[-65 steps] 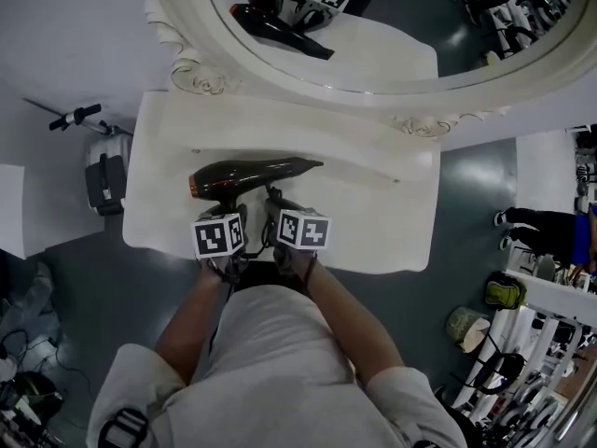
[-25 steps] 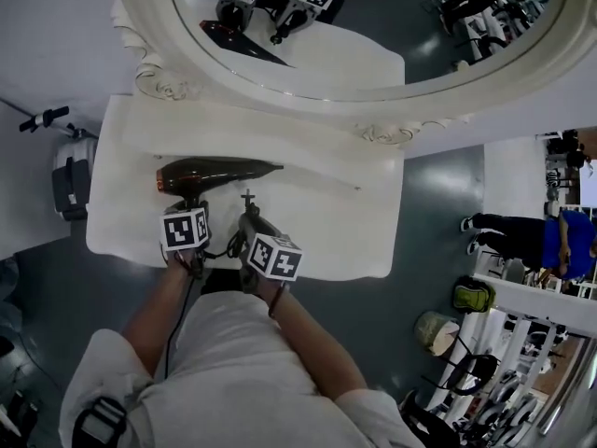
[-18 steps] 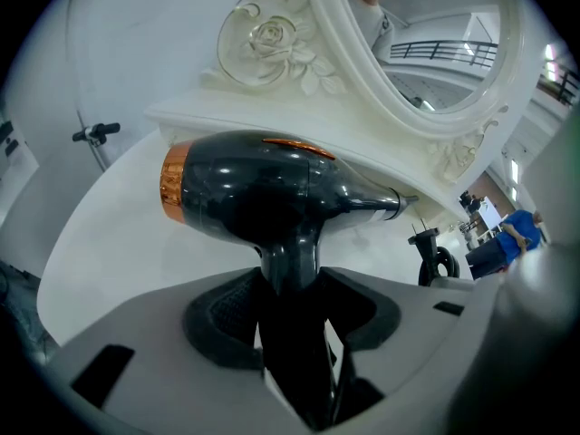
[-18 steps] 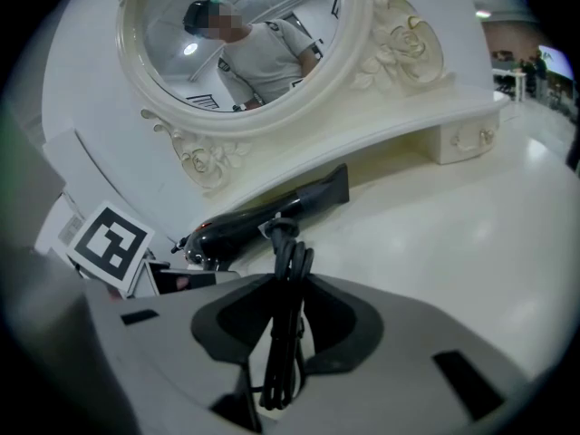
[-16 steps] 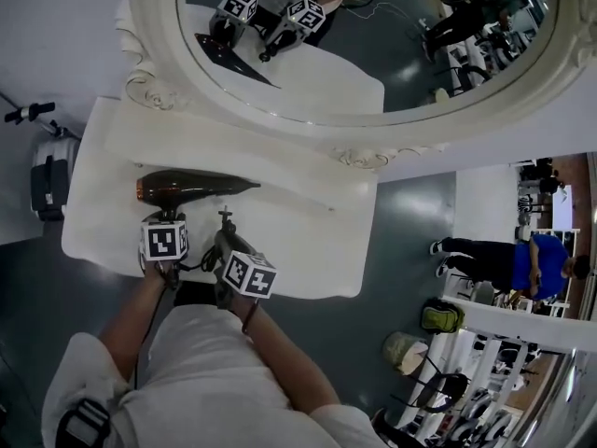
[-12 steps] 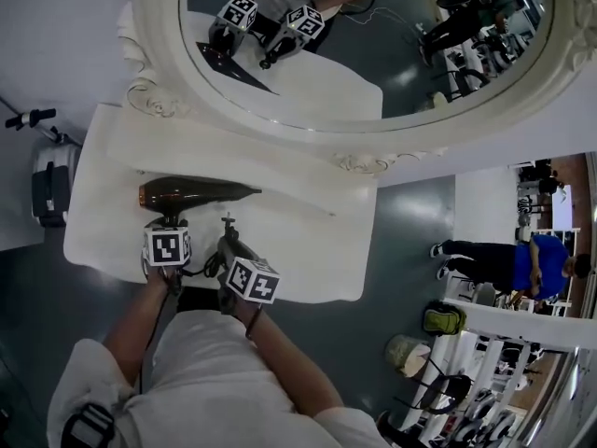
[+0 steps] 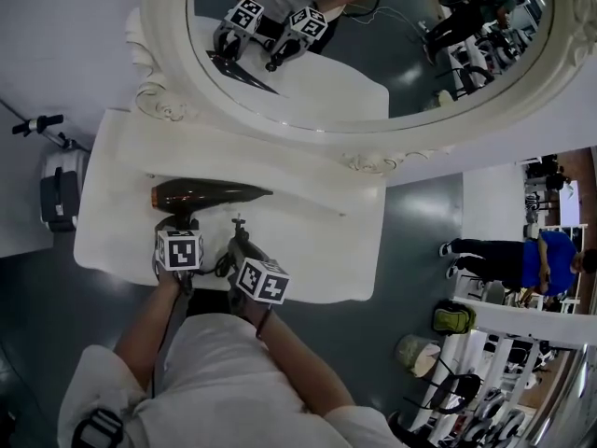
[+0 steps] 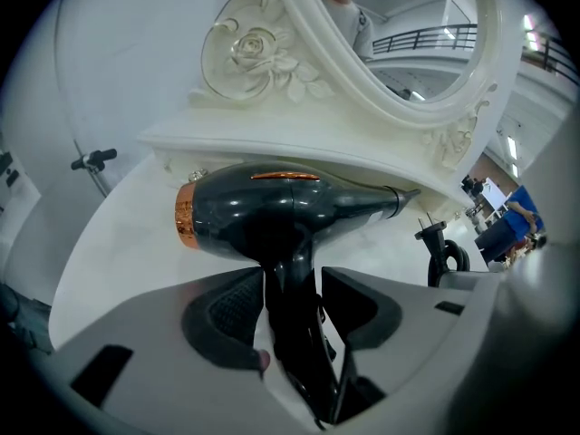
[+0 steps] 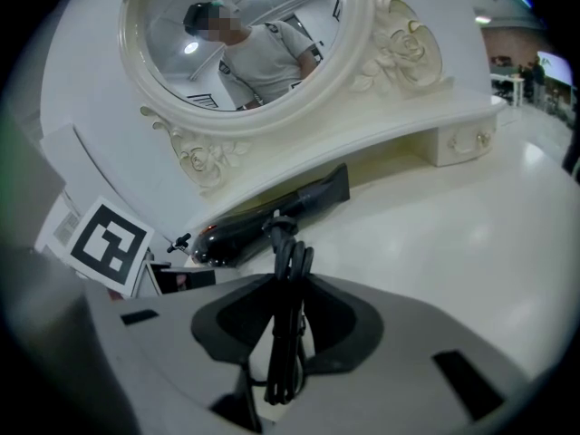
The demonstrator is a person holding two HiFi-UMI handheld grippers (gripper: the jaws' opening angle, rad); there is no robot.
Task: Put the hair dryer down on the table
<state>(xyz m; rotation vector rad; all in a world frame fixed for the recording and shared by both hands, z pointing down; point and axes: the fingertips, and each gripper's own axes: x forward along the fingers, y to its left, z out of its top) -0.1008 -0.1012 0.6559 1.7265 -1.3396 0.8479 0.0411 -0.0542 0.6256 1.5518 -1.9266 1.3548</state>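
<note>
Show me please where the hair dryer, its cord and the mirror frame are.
hair dryer [image 8: 272,211], left gripper view, on the dark barrel.
cord [image 9: 288,306], right gripper view, on the folded bundle.
mirror frame [image 7: 166,45], head view, on the left rim.

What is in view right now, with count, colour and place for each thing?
table: one, white, below the mirror
mirror: one, oval with an ornate white frame, at the table's back
hair dryer: one, black with a copper ring, lying on the table
cord: one, black, bundled, over the table's front
case: one, black and white, on the floor left of the table
bystander: one, blue top, far right
left tongs: grey, jaws just been opening, the dryer's handle between them
right tongs: grey, closed on the cord
</note>
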